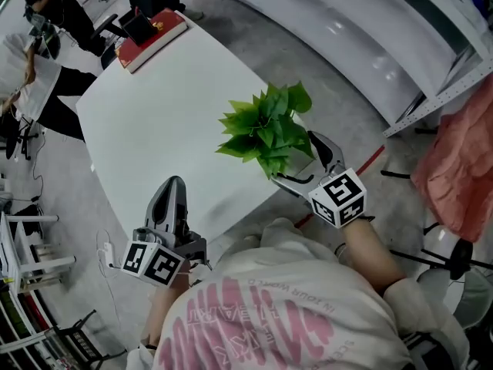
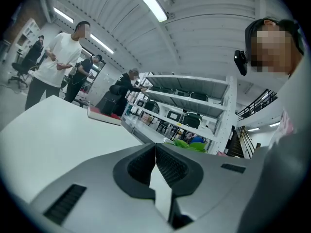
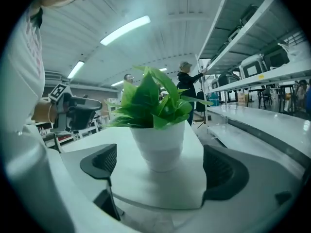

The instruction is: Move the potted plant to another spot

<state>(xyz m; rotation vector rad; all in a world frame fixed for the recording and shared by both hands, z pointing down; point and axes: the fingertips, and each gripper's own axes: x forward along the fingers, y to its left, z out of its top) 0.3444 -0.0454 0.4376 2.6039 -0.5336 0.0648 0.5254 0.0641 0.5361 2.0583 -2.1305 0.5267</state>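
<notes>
1. The right gripper point(image 1: 300, 163) is held with its jaws spread wide, and nothing is pressed by its pads.
2. The potted plant point(image 1: 266, 133) is set upright on the white table point(image 1: 154, 122), near the table's edge. It stands in the gap between those jaws and slightly ahead of the pads.
3. Bare table is seen on both sides of the white pot point(image 3: 158, 147), so neither pad is touched by it.
4. The green leaves point(image 3: 146, 103) are spread above the pot's rim.
5. The left gripper point(image 1: 172, 187) is held with its jaws shut together, and nothing is caught between them.
6. It is placed over the table's near edge, well apart from the plant and to the left of the right gripper.
7. From the left gripper, the leaves are seen ahead and a little to the right, beyond the jaw tips.
8. A red book point(image 1: 150, 33) is seen far ahead of the left gripper, at the table's far corner.
</notes>
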